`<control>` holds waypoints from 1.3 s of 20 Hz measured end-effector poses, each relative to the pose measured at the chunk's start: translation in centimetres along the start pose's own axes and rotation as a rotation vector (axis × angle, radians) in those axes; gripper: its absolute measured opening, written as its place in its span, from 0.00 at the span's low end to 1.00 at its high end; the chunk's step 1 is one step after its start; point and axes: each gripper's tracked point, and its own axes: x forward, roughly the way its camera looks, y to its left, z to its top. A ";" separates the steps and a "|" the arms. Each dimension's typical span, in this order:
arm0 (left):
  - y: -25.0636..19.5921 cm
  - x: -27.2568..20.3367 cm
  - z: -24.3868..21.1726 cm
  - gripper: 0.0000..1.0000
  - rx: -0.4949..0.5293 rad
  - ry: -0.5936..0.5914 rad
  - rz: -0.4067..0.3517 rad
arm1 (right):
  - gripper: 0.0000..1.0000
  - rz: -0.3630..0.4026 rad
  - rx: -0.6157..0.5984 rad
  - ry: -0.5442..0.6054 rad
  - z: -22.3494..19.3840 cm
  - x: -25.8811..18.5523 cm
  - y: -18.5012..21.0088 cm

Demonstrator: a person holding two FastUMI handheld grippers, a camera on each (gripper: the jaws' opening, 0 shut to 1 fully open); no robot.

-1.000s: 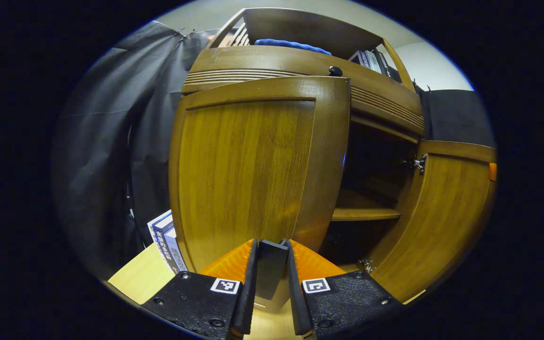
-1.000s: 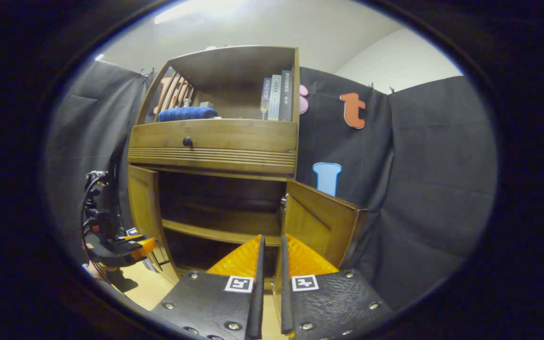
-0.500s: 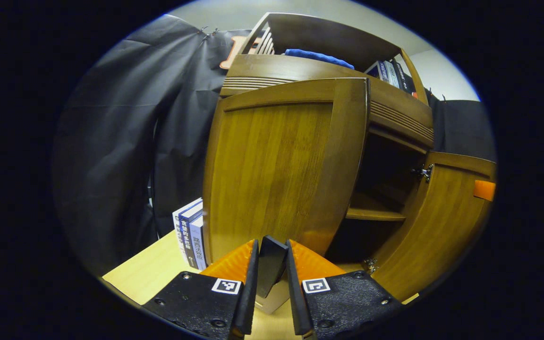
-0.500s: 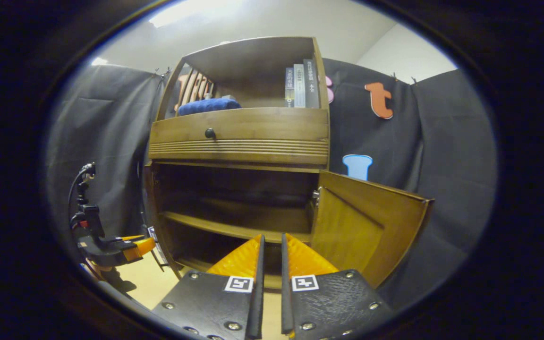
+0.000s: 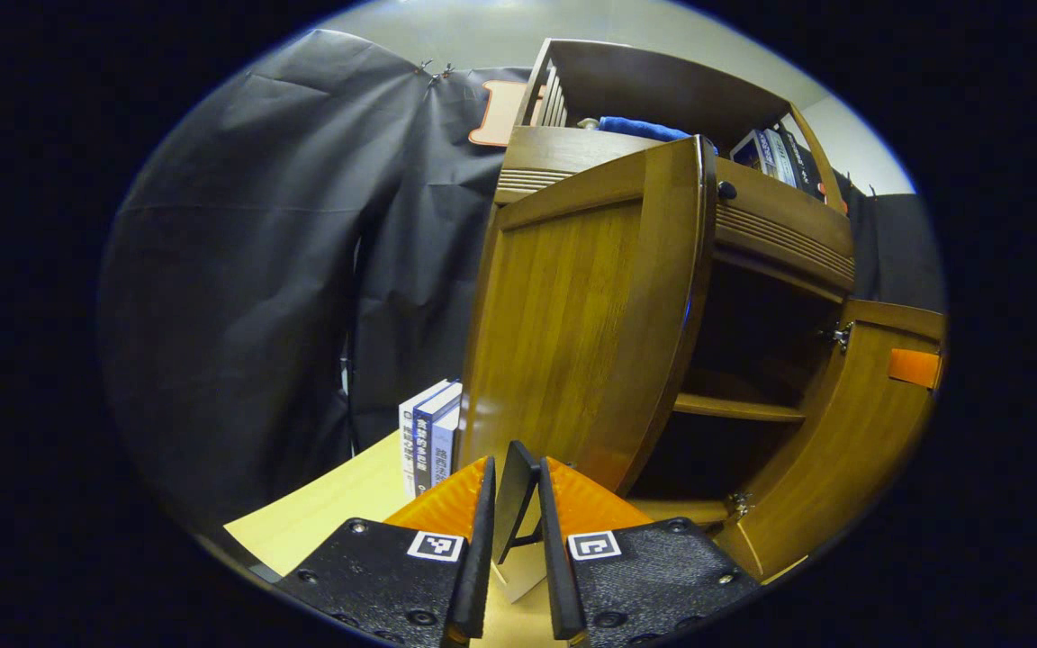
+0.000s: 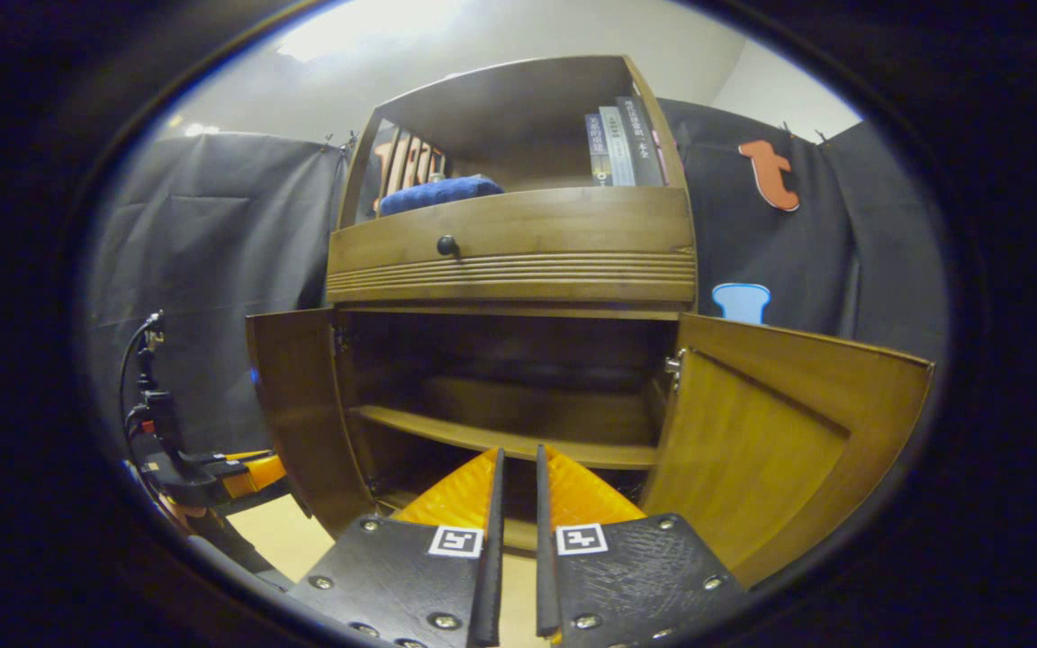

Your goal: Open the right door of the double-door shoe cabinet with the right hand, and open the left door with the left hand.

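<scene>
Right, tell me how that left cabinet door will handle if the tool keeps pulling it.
The left door looks like a solid wooden panel, so it should stay stiff rather than flex. It hangs from the cabinet's side, so it will probably swing in an arc, not slide. The left tool pinches only its thin bottom edge, and the glossy finish could let it slip.
</scene>
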 end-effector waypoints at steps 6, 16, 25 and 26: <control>3.8 -1.0 0.7 0.29 0.006 -0.006 0.061 | 0.16 0.038 -0.001 0.013 -0.9 -0.2 1.7; 7.3 -1.5 1.9 0.14 0.021 -0.024 0.047 | 0.16 0.062 0.012 0.019 -1.2 0.5 3.6; 9.3 -1.8 3.8 0.14 0.041 -0.055 0.019 | 0.16 0.081 0.024 0.021 -1.7 1.1 5.2; 9.4 -1.8 3.8 0.14 0.038 -0.056 0.023 | 0.16 0.080 0.022 0.023 -1.8 1.1 5.1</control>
